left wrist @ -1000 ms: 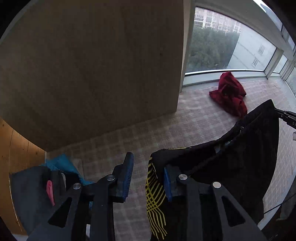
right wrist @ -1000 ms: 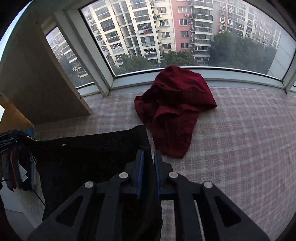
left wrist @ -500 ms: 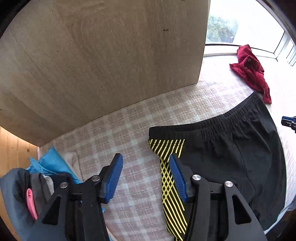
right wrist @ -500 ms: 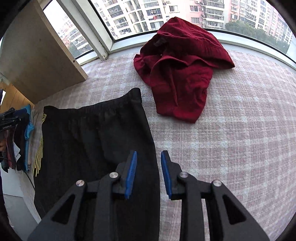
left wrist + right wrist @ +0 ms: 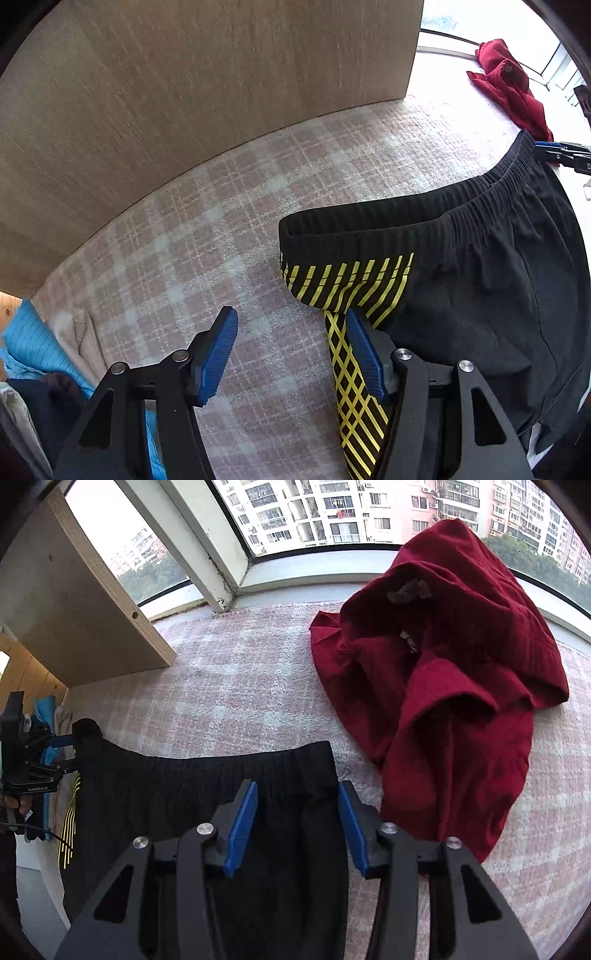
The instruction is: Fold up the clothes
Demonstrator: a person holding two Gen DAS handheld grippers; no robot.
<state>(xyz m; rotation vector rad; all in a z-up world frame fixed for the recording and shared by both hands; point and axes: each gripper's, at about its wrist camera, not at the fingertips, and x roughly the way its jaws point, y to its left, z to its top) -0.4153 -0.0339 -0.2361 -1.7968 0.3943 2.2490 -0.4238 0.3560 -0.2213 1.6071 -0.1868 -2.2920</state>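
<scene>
Black shorts (image 5: 480, 280) with yellow side stripes lie flat on the pink checked cloth (image 5: 221, 258), waistband toward the wall. My left gripper (image 5: 291, 350) is open and empty over the shorts' striped left edge. My right gripper (image 5: 297, 823) is open and empty above the right end of the shorts (image 5: 207, 786), its right finger at the waistband corner. A crumpled red garment (image 5: 443, 672) lies just right of that corner, by the window. It also shows in the left wrist view (image 5: 506, 85).
A wooden panel (image 5: 184, 103) stands along the far left of the surface. A pile of blue, beige and dark clothes (image 5: 44, 362) lies at the left edge. The window sill (image 5: 332, 568) runs along the far side.
Both grippers let go of the shorts, which were held up and now lie flat. Both opened wide; the right one moved closer to the waistband corner.
</scene>
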